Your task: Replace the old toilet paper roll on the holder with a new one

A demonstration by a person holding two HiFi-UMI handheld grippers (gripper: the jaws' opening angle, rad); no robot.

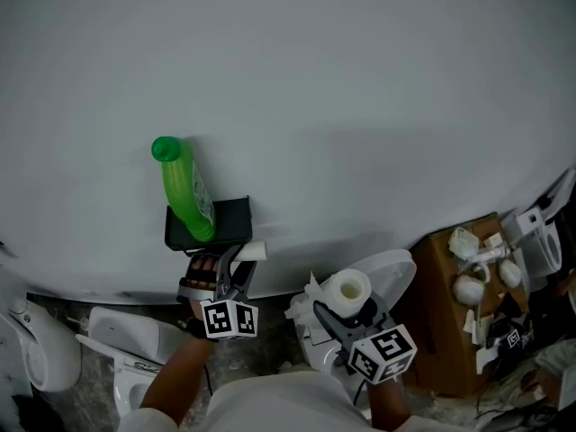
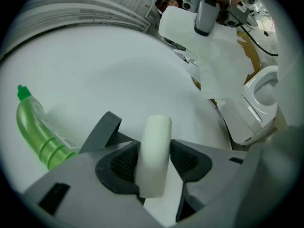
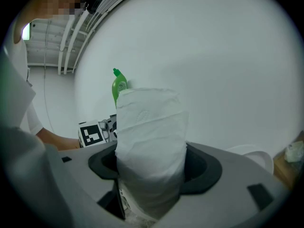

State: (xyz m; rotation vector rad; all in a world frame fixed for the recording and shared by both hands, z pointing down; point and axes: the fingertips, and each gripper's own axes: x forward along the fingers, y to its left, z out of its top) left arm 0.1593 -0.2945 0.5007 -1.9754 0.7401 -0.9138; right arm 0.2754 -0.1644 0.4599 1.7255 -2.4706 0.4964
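Note:
A black wall holder (image 1: 230, 220) hangs on the white wall, and a green bottle (image 1: 187, 192) stands tilted on it. Just below the holder, my left gripper (image 1: 236, 259) is shut on a bare white roll core (image 1: 252, 250). The left gripper view shows both pads pressing that core (image 2: 156, 137) near its lower end, and the bottle (image 2: 35, 132) at the left. To the right my right gripper (image 1: 353, 311) is shut on a full toilet paper roll (image 1: 346, 288), held upright. The roll (image 3: 149, 137) fills the right gripper view between the jaws, and the bottle (image 3: 118, 83) shows behind it.
A white toilet (image 1: 389, 273) stands behind the right gripper. A cardboard box (image 1: 450, 331) with white fittings is at the right, with another toilet (image 1: 540, 241) beyond it. More white toilets (image 1: 40, 354) stand on the floor at lower left.

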